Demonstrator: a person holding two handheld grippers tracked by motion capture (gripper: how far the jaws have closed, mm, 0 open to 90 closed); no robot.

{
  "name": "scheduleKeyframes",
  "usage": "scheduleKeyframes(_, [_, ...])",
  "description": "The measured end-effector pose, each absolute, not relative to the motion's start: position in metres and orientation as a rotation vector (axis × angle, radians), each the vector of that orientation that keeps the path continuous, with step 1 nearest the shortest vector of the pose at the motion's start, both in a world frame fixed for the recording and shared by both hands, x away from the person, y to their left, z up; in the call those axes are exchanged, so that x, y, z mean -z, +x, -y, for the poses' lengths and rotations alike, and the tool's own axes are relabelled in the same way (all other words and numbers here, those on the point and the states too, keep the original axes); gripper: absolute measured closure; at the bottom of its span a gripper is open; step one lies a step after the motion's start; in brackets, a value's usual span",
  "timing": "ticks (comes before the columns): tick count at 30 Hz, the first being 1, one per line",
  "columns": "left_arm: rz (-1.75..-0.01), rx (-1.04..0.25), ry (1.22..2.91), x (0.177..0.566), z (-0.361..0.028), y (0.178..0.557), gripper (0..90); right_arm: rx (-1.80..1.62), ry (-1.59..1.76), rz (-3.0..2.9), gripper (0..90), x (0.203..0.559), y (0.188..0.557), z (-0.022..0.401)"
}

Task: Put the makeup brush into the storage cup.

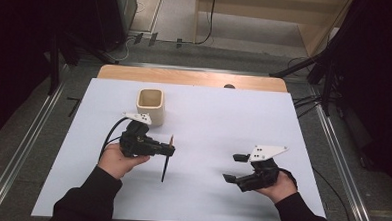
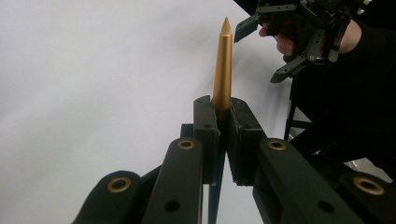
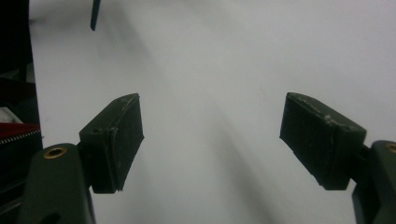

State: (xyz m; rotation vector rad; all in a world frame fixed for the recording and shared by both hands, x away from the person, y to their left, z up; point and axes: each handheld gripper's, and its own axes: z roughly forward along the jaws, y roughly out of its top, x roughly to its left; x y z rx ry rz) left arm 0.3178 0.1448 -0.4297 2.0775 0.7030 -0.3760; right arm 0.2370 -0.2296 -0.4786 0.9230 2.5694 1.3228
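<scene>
A slim pen [image 1: 165,166] with a gold pointed end [image 2: 222,70] and a dark shaft is clamped in my left gripper [image 1: 171,149], left of the table's middle. The jaws are shut on it just below the gold part [image 2: 223,105]. The dark shaft hangs down toward the white table [image 1: 223,116]; I cannot tell whether its tip touches. A cream square cup [image 1: 149,105] stands upright just behind the left gripper, and what is inside it is hidden. My right gripper [image 1: 230,167] is at the front right, open, with nothing between its pads [image 3: 210,135].
The white sheet covers the table, and a wooden strip [image 1: 193,78] shows along its far edge. In the left gripper view the right gripper [image 2: 257,56] and its hand sit beyond the pen. The pen's dark end [image 3: 95,14] shows in the right gripper view. Metal rails [image 1: 339,157] flank the table.
</scene>
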Motion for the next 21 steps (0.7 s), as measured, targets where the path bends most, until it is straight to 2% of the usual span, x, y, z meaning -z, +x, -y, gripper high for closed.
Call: scheduleKeyframes(21, [-0.739,0.331,2.044,0.412,-0.15,0.322,83.6,-1.252,1.042,-2.521,21.7,0.488,0.233,0.249])
